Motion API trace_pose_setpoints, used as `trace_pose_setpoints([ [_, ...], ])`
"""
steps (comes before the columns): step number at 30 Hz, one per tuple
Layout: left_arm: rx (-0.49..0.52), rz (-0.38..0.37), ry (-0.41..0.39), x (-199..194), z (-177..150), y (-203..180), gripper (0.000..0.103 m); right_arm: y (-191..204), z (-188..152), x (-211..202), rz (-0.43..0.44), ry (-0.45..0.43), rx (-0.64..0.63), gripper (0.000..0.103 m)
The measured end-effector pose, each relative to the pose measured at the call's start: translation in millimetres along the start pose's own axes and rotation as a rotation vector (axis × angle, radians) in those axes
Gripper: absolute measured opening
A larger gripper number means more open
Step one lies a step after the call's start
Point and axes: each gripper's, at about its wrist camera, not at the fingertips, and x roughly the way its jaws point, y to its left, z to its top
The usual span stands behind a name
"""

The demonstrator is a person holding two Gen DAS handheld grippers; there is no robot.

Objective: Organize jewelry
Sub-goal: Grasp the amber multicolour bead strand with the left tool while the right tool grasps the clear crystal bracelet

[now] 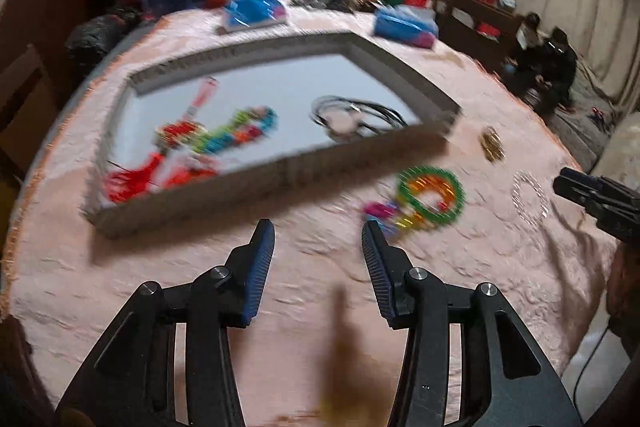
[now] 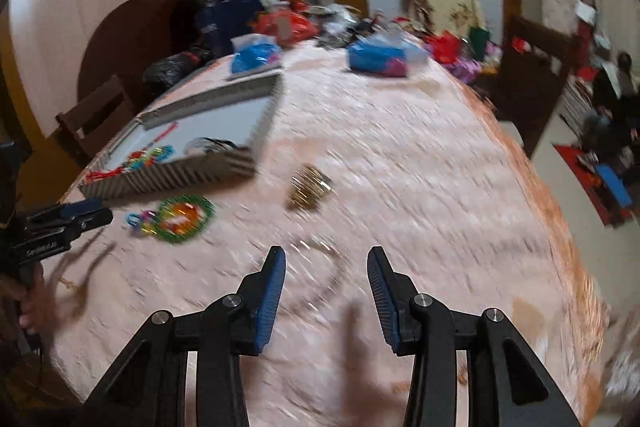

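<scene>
Left wrist view shows our left gripper (image 1: 318, 239) with its jaws spread wide and nothing between them, over the pink tablecloth (image 1: 280, 299). Just to the right of its right fingertip lies the green beaded bracelet (image 1: 432, 195), with a small multicolour piece touching its near-left side. Farther right we see a thin silver chain (image 1: 530, 199) lying in a loop, and beyond it a small gold bracelet (image 1: 492, 145). The grey tray (image 1: 280, 171) stands on the far left and already holds several bright pieces and a black cord.

Our right gripper (image 2: 327, 267) is also wide open and empty. The silver chain lies between its fingertips and a little ahead, but the blur hides its exact shape.

We judge all these pieces as light. The chain is limp and will slide and sag, so we should pinch it where the links bunch. The beaded bracelet seems soft; we should take it across its rim.
</scene>
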Motion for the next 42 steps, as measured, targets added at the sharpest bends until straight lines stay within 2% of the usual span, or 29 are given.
trace_pose_setpoints([
  [3,-0.005,-0.019,0.016,8,1,-10,0.045,-10,-7,4,-0.025,-0.013,0.022,0.041],
  [6,-0.025,-0.038,0.041,17,3,-12,0.045,-15,-6,1,-0.007,-0.045,0.046,0.041],
  [11,-0.025,-0.087,0.051,23,5,-20,0.042,-14,-3,4,0.003,-0.046,0.044,0.041],
  [12,-0.029,-0.09,0.059,27,6,-21,0.039,-14,-3,4,0.005,-0.045,0.043,0.041],
  [14,-0.036,-0.087,0.061,32,8,-22,0.023,-14,-3,4,0.009,-0.046,0.043,0.041],
  [16,-0.045,-0.115,0.067,35,10,-21,0.012,-16,-4,3,0.014,-0.051,0.051,0.041],
  [20,-0.049,-0.125,0.052,30,7,-19,0.012,-18,-5,0,0.014,-0.059,0.064,0.041],
  [24,-0.028,-0.128,0.016,6,-2,-16,0.012,-17,-8,-2,0.009,-0.05,0.058,0.041],
  [29,-0.017,-0.079,-0.039,-16,-8,-2,0.012,-8,-15,-7,0.024,-0.02,0.006,0.041],
  [35,-0.078,0.016,-0.033,0,-20,22,0.012,21,-13,-5,0.142,0.033,-0.087,0.041],
  [36,-0.108,0.006,-0.008,5,-22,27,0.012,26,-11,-3,0.151,0.037,-0.102,0.04],
  [38,-0.13,0.0,-0.031,1,-23,32,0.012,36,-6,4,0.167,0.051,-0.125,0.038],
  [40,-0.127,0.002,-0.026,1,-24,32,0.012,39,-3,11,0.167,0.06,-0.124,0.037],
  [42,-0.121,0.003,-0.029,1,-25,31,0.012,33,2,18,0.115,0.066,-0.087,0.033],
])
